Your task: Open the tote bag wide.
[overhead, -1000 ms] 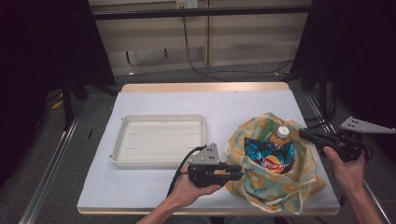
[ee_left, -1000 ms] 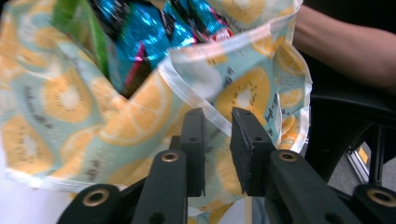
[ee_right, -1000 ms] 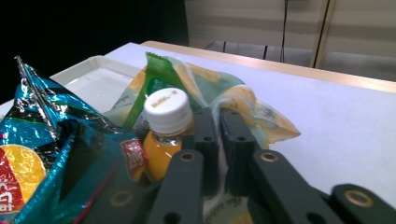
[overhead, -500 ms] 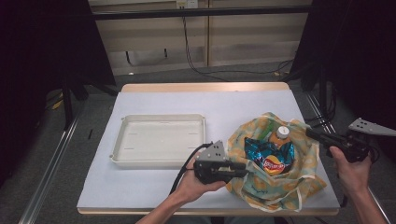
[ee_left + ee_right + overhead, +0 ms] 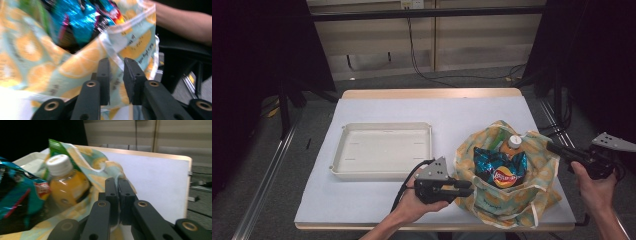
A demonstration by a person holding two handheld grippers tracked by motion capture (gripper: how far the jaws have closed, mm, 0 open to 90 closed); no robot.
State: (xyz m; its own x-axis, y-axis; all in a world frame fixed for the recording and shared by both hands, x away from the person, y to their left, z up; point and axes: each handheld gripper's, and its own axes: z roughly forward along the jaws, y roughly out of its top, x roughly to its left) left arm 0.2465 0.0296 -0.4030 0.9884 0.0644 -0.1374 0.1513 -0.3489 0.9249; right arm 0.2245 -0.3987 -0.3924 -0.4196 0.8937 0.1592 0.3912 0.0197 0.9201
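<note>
Two forearms in from the near edge, a gripper in each hand

The left hand [image 5: 419, 202] holds the left gripper [image 5: 468, 187] level, pointing right; its jaws have just been opening and stand slightly apart with bag [image 5: 75, 72] fabric between them. The right hand [image 5: 594, 182] holds the right gripper [image 5: 551, 148] aimed left, its jaws pinched tight on the bag's rim.

Left gripper view was blurred: chip bag [image 5: 82, 22] print unreadable, its top cut off by the frame edge. Bag fabric [image 5: 62, 67] hid the chip bag's lower part. In the right gripper view, the bottle [image 5: 66, 182] sat half buried behind the fabric; its label was not legible. The high view showed the bottle cap [image 5: 514, 142] too small for detail.
</note>
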